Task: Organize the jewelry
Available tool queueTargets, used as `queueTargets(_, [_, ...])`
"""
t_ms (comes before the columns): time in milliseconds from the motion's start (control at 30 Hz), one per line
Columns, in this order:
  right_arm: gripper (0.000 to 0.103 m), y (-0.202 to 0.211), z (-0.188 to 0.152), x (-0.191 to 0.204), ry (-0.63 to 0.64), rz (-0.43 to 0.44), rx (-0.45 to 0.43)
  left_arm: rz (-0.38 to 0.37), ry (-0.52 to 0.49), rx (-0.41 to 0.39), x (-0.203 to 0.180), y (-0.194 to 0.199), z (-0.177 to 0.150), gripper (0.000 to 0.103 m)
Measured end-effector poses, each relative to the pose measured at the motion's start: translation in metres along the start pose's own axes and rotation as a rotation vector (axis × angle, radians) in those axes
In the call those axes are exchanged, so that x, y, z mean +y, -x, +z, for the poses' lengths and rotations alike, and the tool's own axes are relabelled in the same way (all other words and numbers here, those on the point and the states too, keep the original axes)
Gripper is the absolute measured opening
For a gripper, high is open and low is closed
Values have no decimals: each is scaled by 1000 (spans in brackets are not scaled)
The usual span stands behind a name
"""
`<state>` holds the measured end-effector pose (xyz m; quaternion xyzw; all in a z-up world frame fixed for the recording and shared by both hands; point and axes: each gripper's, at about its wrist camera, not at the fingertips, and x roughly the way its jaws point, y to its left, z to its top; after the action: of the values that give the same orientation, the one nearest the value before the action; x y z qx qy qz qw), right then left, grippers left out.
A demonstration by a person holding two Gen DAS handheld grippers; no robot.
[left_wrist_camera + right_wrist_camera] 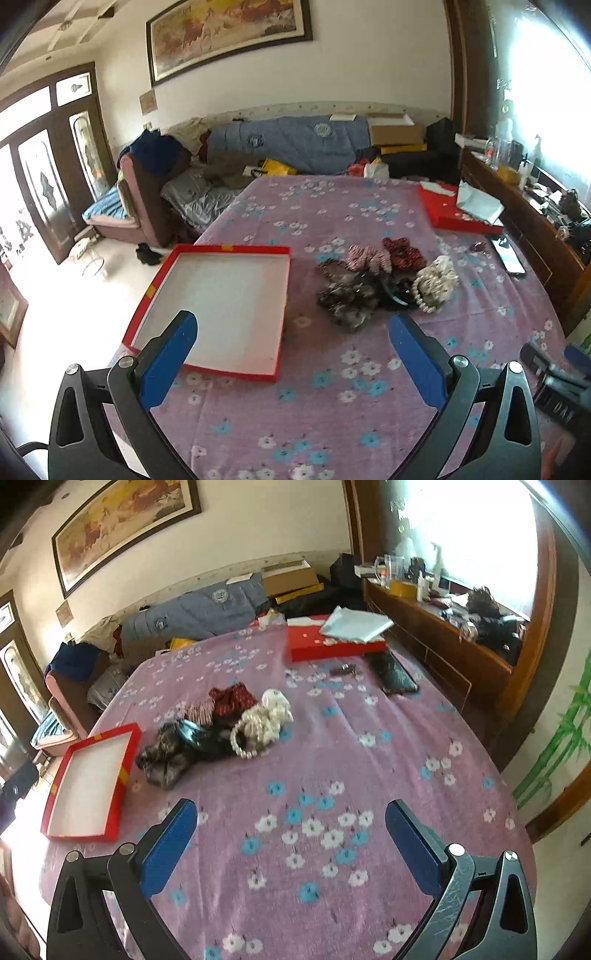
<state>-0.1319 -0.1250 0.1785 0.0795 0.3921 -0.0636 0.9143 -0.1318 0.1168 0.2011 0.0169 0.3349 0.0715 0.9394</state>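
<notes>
The open red box (221, 306) lay left of the jewelry pile (388, 280) on the flowered tablecloth (332, 406) of the table, its white inside bare. The pile held a grey patterned scrunchie (347, 299), a pink striped one (365, 256), a dark red one (402, 253), something glossy black that was hard to make out, and a pearl bracelet (428, 291) against a cream scrunchie (443, 271). Beyond and right of the pile, a red lid (332, 642) carried pale paper (354, 626); a dark phone (393, 674) lay near it. The left hand-held gripper (293, 328) and right hand-held gripper (291, 814) both hung released, holding nothing, short of the pile.
</notes>
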Motion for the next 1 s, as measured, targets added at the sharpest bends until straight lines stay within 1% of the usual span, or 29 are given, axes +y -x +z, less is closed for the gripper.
queueTargets(100, [103,1,15,12,24,-2,-30,-13,27,38,9,-7,-1,103])
queueTargets(200, [103,3,26,23,35,0,-54,-34,30,74,10,-16,-4,103])
queueTargets(333, [103,1,23,35,56,-4,-55,-50,9,111,5,-26,-7,103])
queueTargets(433, [103,-9,14,39,81,-16,-19,-59,-1,131,0,-32,-8,103])
queueTargets(567, [103,-18,11,31,57,-7,19,-58,-14,152,-7,-39,-9,103])
queueTargets(833, [103,-29,10,12,46,-11,36,-65,-33,191,-28,-50,-13,103])
queueTargets(1000, [103,-39,9,0,41,-8,60,-71,-40,234,-42,-59,-17,103])
